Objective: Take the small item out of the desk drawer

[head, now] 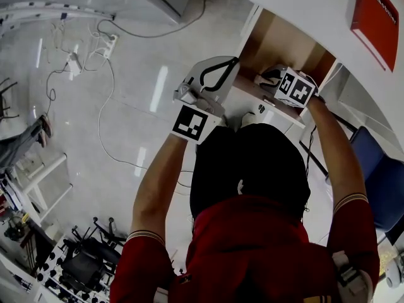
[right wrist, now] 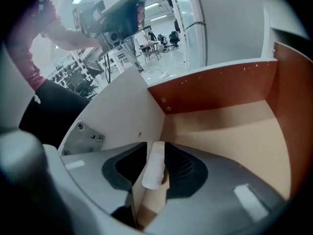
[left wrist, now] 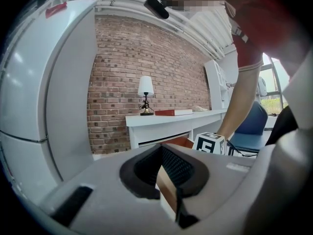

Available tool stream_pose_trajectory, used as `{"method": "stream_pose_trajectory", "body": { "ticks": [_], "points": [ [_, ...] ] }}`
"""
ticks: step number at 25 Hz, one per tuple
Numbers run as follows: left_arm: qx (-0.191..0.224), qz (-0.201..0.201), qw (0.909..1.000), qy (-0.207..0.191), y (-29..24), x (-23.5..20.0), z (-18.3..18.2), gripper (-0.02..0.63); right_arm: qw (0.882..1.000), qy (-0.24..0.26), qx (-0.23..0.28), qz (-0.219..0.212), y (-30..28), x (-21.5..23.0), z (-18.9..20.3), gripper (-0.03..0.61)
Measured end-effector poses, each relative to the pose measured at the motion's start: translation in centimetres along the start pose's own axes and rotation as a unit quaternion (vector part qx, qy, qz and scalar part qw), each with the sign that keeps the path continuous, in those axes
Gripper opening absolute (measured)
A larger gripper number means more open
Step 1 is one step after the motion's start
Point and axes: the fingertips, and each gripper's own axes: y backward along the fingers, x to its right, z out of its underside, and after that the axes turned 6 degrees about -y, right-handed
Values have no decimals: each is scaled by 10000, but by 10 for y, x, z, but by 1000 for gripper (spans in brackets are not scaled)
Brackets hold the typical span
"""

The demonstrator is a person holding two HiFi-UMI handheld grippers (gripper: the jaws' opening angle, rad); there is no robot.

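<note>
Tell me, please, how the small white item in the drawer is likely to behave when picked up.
The small white item looks rounded, like a cylinder, so it may roll on the smooth drawer floor if nudged. It is slim between the open jaws of the right gripper, so probably light; whether soft or stiff I cannot tell.

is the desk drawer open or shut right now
Open. In the head view the drawer is pulled out from under the desktop, and the right gripper view looks into its wooden inside.
</note>
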Motion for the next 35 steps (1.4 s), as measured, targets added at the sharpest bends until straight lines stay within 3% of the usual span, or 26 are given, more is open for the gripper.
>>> {"method": "stream_pose_trajectory", "body": {
  "ticks": [9, 20, 28, 35],
  "points": [
    [-63, 59, 9999, 52, 3, 1, 8, 6, 9993, -267, -253, 3, -18, 2, 20, 126],
    [-158, 67, 9998, 77, 14, -7, 6, 6, 9987, -195, -248, 395, -11, 5, 16, 41],
    [-183, 57, 9997, 174, 21, -9, -12, 6, 9971, -310, 53, 694, 22, 9, -6, 15],
    [-131, 44, 9997, 201, 29, -8, -39, 6, 9917, -424, 687, 999, 72, -4, -43, 15]
  ]
}}
